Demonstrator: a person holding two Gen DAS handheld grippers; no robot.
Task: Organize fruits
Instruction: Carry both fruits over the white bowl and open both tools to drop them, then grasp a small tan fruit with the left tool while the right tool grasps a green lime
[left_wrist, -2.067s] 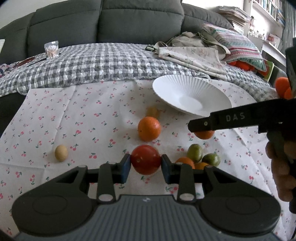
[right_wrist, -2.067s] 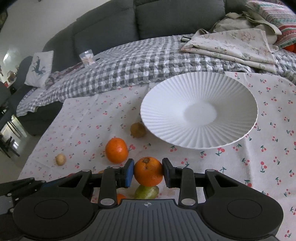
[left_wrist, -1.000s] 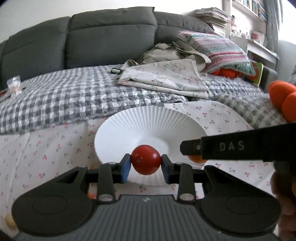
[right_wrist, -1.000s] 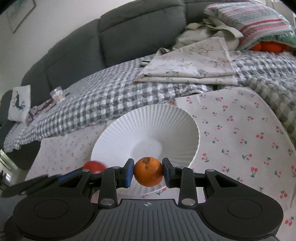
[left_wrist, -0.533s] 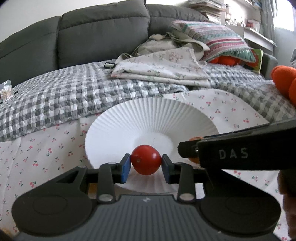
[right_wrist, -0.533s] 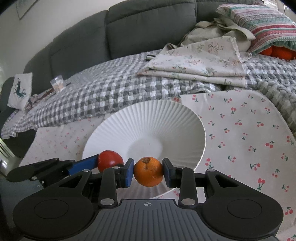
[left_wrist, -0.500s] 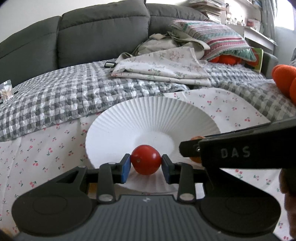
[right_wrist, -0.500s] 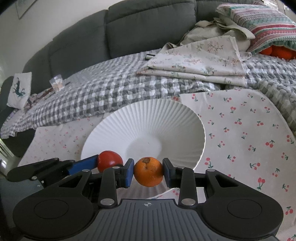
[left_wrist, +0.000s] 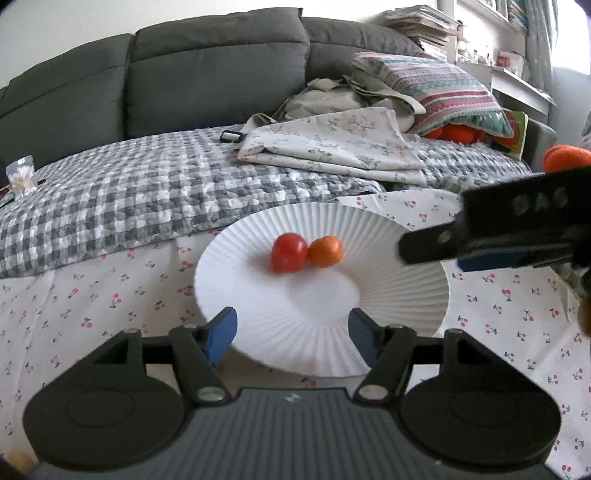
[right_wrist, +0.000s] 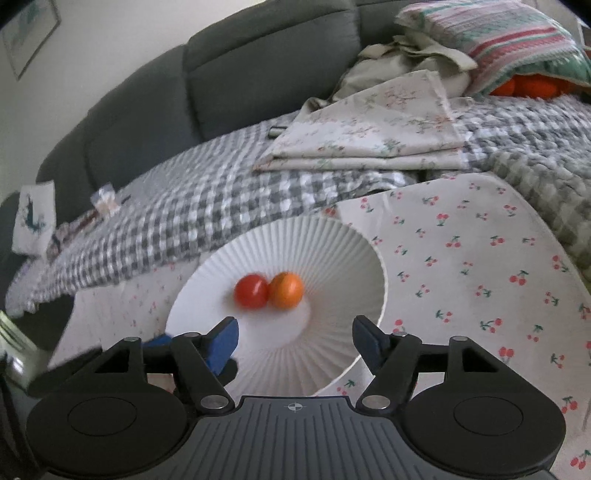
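Two fruits lie loose in the white plate; both grippers stand released with nothing between their pads.

The grey sofa (left_wrist: 218, 74) fills the far field at 12 o'clock, with a checked blanket (left_wrist: 147, 192) and folded cloths (left_wrist: 332, 147) in front of it. The cherry-print tablecloth (right_wrist: 480, 266) carries the ribbed white plate (left_wrist: 388, 325). Inside the plate, toward 11 o'clock of its centre, the tomato (left_wrist: 289, 252) and the orange (left_wrist: 325, 251) sit touching, the orange at the tomato's 3 o'clock. The left gripper (left_wrist: 291, 334) has just been opening, jaws spread over the plate's near rim, empty. The right gripper (right_wrist: 295, 339) has likewise just been opening, jaws apart, empty; in the left view it enters from 3 o'clock.
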